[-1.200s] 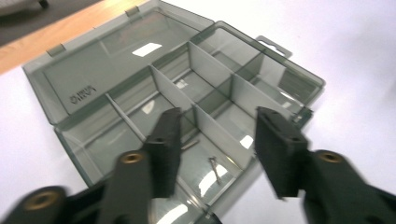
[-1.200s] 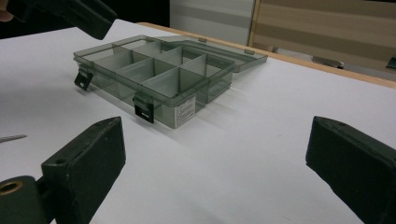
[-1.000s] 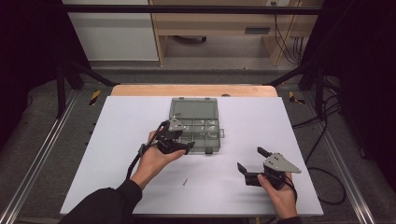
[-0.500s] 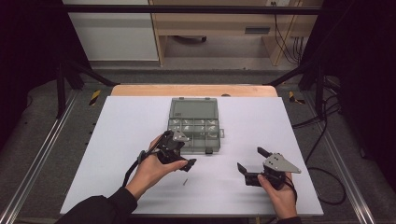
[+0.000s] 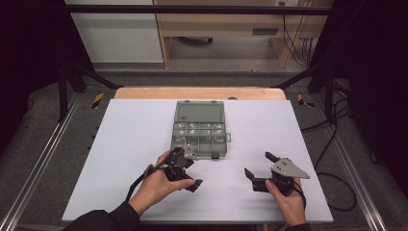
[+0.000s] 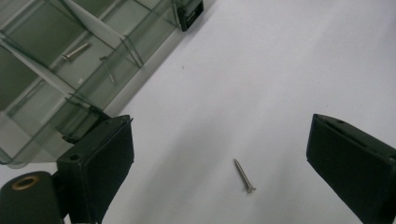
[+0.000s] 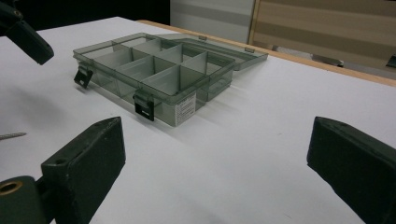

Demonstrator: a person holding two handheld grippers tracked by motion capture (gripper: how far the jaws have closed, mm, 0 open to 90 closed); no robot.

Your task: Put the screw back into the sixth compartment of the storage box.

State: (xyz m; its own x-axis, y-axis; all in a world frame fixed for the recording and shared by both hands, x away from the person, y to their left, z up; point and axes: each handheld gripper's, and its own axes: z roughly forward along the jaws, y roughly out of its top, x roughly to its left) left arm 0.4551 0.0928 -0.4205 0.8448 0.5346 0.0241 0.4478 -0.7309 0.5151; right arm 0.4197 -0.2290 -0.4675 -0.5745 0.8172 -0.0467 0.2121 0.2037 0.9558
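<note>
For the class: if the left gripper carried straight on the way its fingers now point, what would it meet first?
Most likely the loose screw lying on the white table. It sits between the open fingers of the left gripper, just ahead of them. The compartment box lies off to one side; exact depth is unclear.

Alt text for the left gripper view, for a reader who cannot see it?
A small screw lies on the white table between the wide-open jaws of the left gripper, untouched by either. A clear compartment box fills the upper left, with another screw in one compartment.
</note>
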